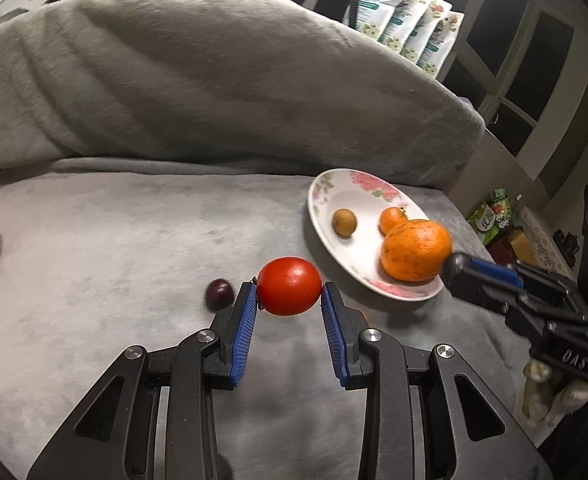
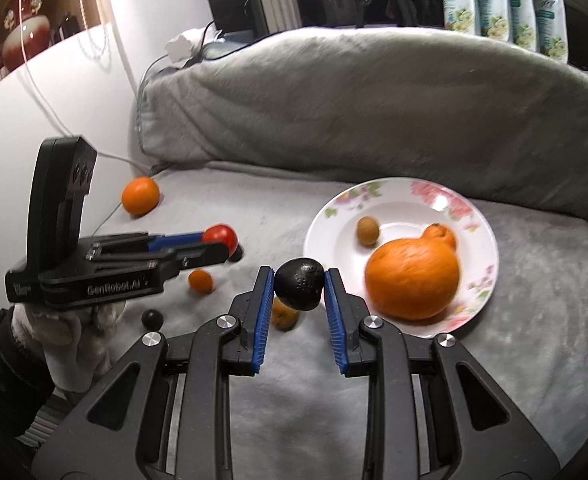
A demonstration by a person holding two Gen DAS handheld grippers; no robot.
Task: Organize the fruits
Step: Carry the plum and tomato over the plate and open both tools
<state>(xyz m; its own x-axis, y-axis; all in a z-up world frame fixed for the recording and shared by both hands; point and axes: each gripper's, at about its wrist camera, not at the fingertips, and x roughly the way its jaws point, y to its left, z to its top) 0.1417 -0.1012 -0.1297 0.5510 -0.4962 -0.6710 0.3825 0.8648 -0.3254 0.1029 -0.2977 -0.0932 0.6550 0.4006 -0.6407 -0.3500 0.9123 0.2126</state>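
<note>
A grey cushion [image 2: 374,108] lies along the back of the grey sofa seat [image 1: 134,240], which carries all the fruits. On the right part of the seat stands a flowered plate [image 2: 398,208]. The plate holds a big orange [image 2: 410,280], a small mandarin [image 2: 440,234] touching it behind, and a small brown fruit [image 2: 368,231] apart from them. Another orange [image 2: 140,195] lies far left on the seat, near the wall.

The left gripper [image 1: 289,296] has its blue fingers [image 1: 244,320] closed on a red tomato [image 1: 289,286], which they hold above the seat. A dark plum [image 1: 219,294] lies just beside it on the seat.

The right gripper [image 2: 299,284] has its fingers [image 2: 264,312] closed on a dark avocado [image 2: 299,283], held near the left rim of the plate. Below it, a small orange fruit [image 2: 200,281], a yellowish fruit [image 2: 284,316] and a second dark plum [image 2: 152,319] lie on the seat.
</note>
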